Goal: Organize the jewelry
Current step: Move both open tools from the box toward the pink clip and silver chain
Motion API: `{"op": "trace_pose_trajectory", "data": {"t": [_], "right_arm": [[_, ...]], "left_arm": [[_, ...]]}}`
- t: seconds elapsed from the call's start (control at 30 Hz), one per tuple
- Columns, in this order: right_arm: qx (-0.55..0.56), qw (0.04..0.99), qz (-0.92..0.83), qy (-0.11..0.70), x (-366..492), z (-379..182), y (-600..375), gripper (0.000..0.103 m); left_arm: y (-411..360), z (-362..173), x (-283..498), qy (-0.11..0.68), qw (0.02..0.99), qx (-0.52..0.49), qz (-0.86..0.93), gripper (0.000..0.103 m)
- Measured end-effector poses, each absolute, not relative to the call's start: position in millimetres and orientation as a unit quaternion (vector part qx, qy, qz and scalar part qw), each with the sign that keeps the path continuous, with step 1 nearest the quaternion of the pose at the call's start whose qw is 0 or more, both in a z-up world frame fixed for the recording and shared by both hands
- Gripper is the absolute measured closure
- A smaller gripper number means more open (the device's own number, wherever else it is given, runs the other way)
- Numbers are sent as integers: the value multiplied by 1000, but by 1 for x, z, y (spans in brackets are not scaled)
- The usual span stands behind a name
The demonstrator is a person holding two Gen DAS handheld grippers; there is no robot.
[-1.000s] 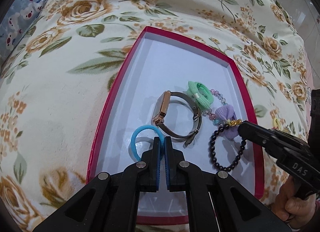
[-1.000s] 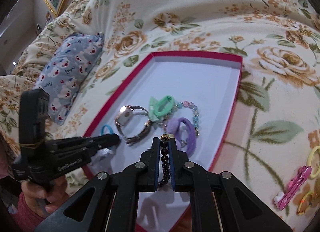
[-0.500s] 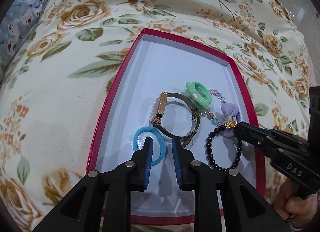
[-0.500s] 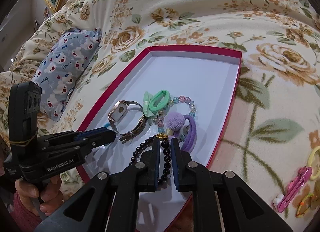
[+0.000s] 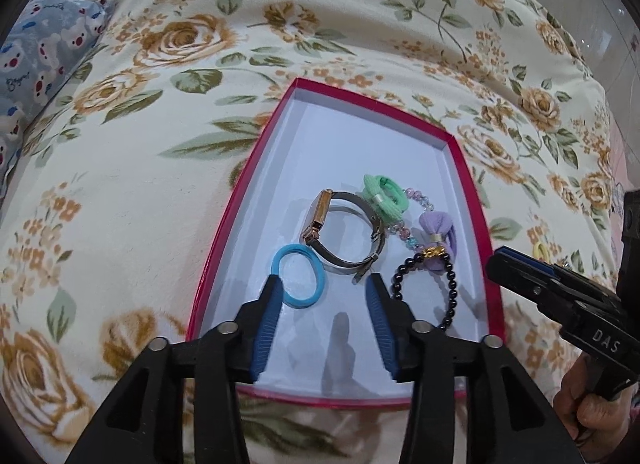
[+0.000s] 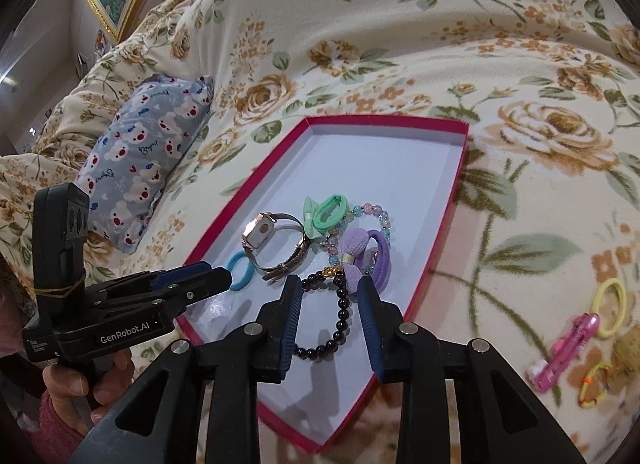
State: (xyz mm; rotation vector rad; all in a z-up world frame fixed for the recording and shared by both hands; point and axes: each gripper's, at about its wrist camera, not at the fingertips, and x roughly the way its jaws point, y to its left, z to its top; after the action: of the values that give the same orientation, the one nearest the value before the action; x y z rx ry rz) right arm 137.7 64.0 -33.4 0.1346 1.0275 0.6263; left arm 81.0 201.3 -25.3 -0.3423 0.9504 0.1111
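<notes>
A rose-print quilt (image 6: 540, 136) covers the bed, bear-print pillow (image 6: 148, 152) at left. The left gripper (image 5: 324, 288) gapes over the red-rimmed tray (image 5: 476, 200), blue ring (image 5: 298, 276) beside the watch (image 5: 340, 232); the right gripper (image 6: 326, 288) gapes above the black bead bracelet (image 6: 340, 320); far tray half bare

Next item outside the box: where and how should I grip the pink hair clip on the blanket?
Grip the pink hair clip across its narrow width at mid-length, coming from above; it lies flat and slanted on the floral blanket, long sides exposed.
</notes>
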Motion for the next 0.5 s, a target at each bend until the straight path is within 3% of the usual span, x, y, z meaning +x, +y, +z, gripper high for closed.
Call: {"op": "trace_pose_trajectory", "data": {"t": [0.13,0.27,0.5], "right_arm": [[65,829,289,473,128,-23,54,64],[66,838,282,463,116,-16,40,49],[57,859,254,441,94,-6,13,42]], "left_arm": [[196,-19,71,450,875,-170,54,47],[191,-16,65,448,875,-175,52,39],[180,-15,53,448,871,-194,46,34]]}}
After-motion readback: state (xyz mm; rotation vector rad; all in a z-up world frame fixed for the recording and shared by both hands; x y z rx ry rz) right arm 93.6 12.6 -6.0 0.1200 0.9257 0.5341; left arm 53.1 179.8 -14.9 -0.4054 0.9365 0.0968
